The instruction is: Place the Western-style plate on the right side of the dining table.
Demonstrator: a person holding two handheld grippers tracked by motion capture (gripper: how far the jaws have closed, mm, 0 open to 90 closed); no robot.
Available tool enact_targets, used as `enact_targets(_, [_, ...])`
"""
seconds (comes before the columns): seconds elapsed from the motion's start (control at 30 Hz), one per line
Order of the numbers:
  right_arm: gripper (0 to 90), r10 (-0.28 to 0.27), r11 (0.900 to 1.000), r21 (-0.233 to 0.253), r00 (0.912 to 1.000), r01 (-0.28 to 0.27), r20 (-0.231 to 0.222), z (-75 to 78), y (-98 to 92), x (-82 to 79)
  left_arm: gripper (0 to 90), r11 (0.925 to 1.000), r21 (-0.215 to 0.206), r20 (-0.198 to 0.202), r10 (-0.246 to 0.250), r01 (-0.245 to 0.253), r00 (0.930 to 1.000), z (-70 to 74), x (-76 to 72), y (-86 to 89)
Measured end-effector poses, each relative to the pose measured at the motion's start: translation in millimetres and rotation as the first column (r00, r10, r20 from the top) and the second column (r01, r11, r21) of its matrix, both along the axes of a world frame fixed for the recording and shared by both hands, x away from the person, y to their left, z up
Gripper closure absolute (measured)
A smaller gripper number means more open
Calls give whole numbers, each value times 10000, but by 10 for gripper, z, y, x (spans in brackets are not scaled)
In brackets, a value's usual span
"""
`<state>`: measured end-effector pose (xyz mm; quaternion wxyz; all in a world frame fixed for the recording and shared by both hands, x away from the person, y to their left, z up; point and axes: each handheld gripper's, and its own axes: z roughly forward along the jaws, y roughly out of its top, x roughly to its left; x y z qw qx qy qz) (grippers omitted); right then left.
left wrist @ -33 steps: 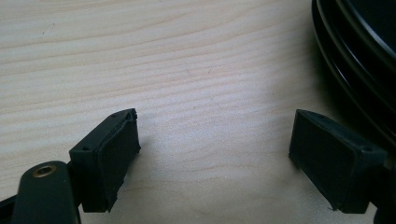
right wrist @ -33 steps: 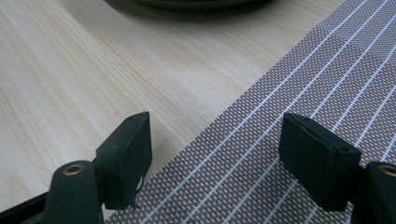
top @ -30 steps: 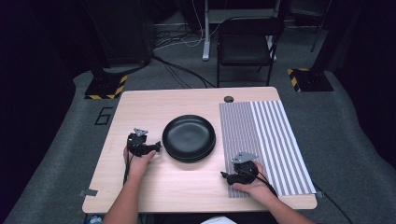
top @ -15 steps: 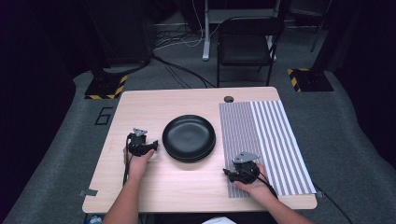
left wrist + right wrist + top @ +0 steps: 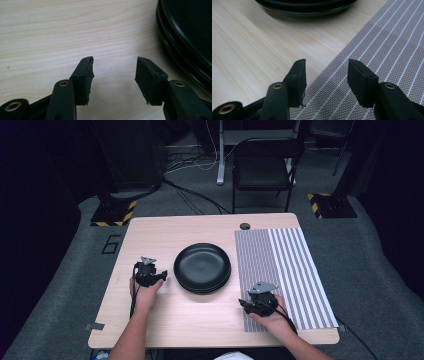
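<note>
Change since a second ago: right gripper [image 5: 244,303] shifted slightly toward the table's near edge, along the placemat's left border; left gripper [image 5: 161,276] and plates unmoved
Plates: stack of black plates [image 5: 202,268], round, glossy, shallow with a raised rim; two or more rims seen layered at the edge in the left gripper view [image 5: 185,47]; exact count hard to tell
Plates, position: middle of the light wooden table [image 5: 165,232], between the two grippers, just left of the placemat and apart from it
Left gripper: held in the left hand [image 5: 145,290], low over bare wood just left of the stack; jaws apart with nothing between them [image 5: 113,72]; nearest plate rim close to the right-hand jaw, not touching
Right gripper: held in the right hand [image 5: 270,317], at the placemat's left edge, nearer the person than the stack; jaws spread and empty [image 5: 325,75]; one jaw over wood, the other over the mat
Placemat: grey woven placemat [image 5: 280,275] with white stripes, fine on its left half and broad on its right, lying flat on the table's right side; weave clear in the right gripper view [image 5: 387,45]
Plates, seen from right gripper: dark rim [image 5: 307,6] at the top of the view, well ahead of the jaws
Background: black folding chair [image 5: 265,167] beyond the far edge of the table; small dark round hole [image 5: 244,226] in the tabletop near that edge
</note>
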<state>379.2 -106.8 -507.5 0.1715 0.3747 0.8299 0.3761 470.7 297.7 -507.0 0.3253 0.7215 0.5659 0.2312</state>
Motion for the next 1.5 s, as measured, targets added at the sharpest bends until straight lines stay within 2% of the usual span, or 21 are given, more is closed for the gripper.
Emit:
enact_targets(0.07, [486, 49, 10000, 69, 10000, -49, -43, 56, 5, -22, 486, 10000, -42, 117, -6, 6, 9999, 55, -24, -11])
enact_targets(0.17, [497, 82, 9999, -76, 9998, -80, 165, 119, -6, -44, 488, 9998, -130, 284, -118, 122, 9995, 125, -54, -14])
enact_targets(0.3, [517, -22, 9999, 145, 9997, 25, -227, 205, -78, -35, 504, 9994, -169, 366, -290, 296, 9989, 188, -70, -36])
enact_targets(0.37, [518, -98, 9999, 105, 9996, 100, -252, 235, -114, -32, 513, 9994, -159, 143, -321, 323, 9994, 225, -65, -61])
enact_targets(0.53, [530, -159, 9995, 266, 9990, 170, -412, 341, -168, -32, 529, 9989, -214, 220, -413, 418, 9989, 293, -64, -108])
enact_targets(0.57, [531, -125, 9996, 264, 9992, 135, -376, 359, -168, -31, 532, 9984, -393, 222, -409, 418, 9989, 312, -68, -126])
enact_targets(0.7, [533, -28, 9997, 260, 9999, 31, -129, 445, -158, -13, 555, 9971, -495, 104, -566, 570, 9983, 341, -62, -166])
enact_targets(0.77, [533, -21, 9995, 330, 10000, 21, -11, 496, -141, 24, 567, 9958, -671, 162, -606, 616, 9980, 358, -66, -184])
enact_targets(1.03, [533, 118, 9987, 503, 9998, -127, 186, 649, -50, 190, 542, 9942, -841, 294, -645, 668, 9975, 411, -85, -211])
enact_targets(1.13, [532, 160, 9982, 569, 9997, -171, 188, 705, -19, 254, 528, 9911, -1098, 248, -726, 748, 9971, 403, -80, -207])
enact_targets(1.3, [531, 168, 9975, 684, 9998, -176, 127, 773, 27, 375, 528, 9913, -1040, 207, -786, 804, 9967, 386, -72, -216])
enact_targets(1.5, [520, 34, 9945, 1049, 10000, -42, 82, 846, 58, 547, 553, 9884, -1291, 281, -768, 798, 9967, 412, -80, -235])
